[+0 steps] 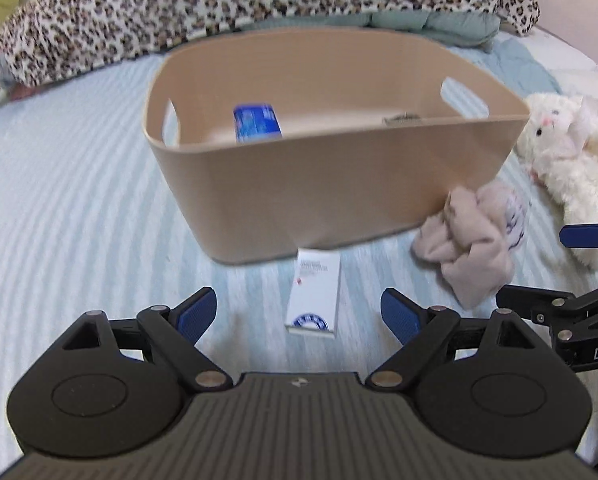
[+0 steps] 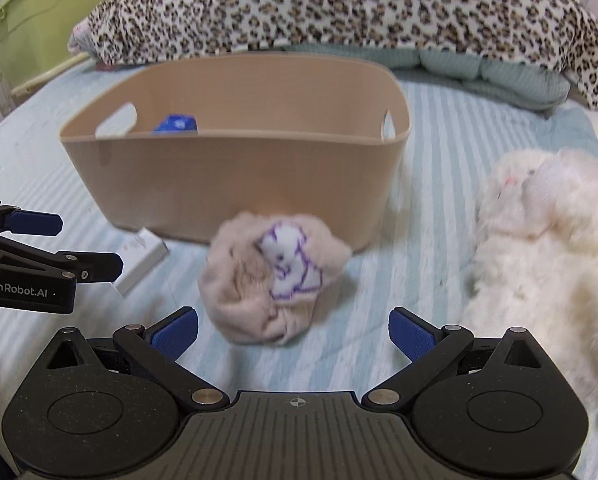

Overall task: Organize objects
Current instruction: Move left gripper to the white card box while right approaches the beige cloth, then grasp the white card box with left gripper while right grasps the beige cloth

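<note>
A beige basket [image 1: 323, 184] [image 2: 235, 184] stands on the striped bed with a blue can [image 1: 257, 123] [image 2: 175, 125] inside it. A small white box [image 1: 314, 298] [image 2: 141, 258] lies in front of the basket, just ahead of my open, empty left gripper [image 1: 299, 312]. A crumpled beige cloth with a purple print [image 2: 271, 276] [image 1: 473, 246] lies ahead of my open, empty right gripper [image 2: 293, 334]. A white plush rabbit [image 2: 547, 256] [image 1: 567, 152] lies to the right.
A leopard-print blanket [image 2: 339, 8] over a green quilt [image 2: 491, 72] lies behind the basket. A green plastic bin [image 2: 47, 16] stands beyond the bed at far left. The left gripper shows at the left edge of the right wrist view [image 2: 39, 248].
</note>
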Tool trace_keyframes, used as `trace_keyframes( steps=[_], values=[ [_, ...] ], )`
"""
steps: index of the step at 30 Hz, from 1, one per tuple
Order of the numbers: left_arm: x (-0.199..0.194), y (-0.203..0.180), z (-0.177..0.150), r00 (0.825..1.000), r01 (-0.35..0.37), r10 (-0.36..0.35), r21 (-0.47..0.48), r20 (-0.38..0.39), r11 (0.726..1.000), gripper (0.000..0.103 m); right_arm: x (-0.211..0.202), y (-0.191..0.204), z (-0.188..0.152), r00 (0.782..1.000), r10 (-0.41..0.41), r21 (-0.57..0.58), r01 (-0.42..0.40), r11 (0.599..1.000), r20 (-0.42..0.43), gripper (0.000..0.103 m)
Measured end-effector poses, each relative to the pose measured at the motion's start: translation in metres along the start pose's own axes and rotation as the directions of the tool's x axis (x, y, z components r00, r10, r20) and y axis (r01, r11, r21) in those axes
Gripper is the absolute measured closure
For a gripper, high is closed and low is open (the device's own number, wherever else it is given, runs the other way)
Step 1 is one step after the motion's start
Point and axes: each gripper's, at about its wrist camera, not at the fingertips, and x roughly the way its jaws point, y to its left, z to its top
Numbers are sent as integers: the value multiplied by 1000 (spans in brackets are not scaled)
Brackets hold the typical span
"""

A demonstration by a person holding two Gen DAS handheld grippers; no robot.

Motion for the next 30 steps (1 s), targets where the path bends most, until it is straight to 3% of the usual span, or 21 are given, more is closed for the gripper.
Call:
trace_keyframes(
  steps=[5,17,20,21,23,25,27,30],
  values=[
    [21,0,-6,998,14,-14,-12,-55,1000,13,15,-3,-2,1000,5,12,-5,1000,-12,0],
    [43,3,-9,999,-5,3,-38,-53,999,14,52,-3,12,999,33,33,-32,999,-22,0],
    [44,3,-10,999,-2,2,-25,-33,1000,22,57,-1,15,1000,26,33,-25,999,-6,0],
    [44,3,-10,1000,-2,2,-19,-29,1000,31,58,0,15,1000,27,33,-27,999,0,1],
    [47,7,-8,1000,6,-7,-24,-28,1000,41,56,2,15,999,37,33,-38,999,17,15],
    [44,8,-9,999,24,-25,-35,-26,999,63,54,4,14,998,51,20,-52,998,35,44],
    [43,10,-10,998,47,-48,-49,-29,998,70,52,6,14,998,44,8,-44,999,41,50],
    [38,16,-15,998,57,-59,-72,-23,996,70,47,5,12,998,55,17,-56,998,42,59]
  ],
)
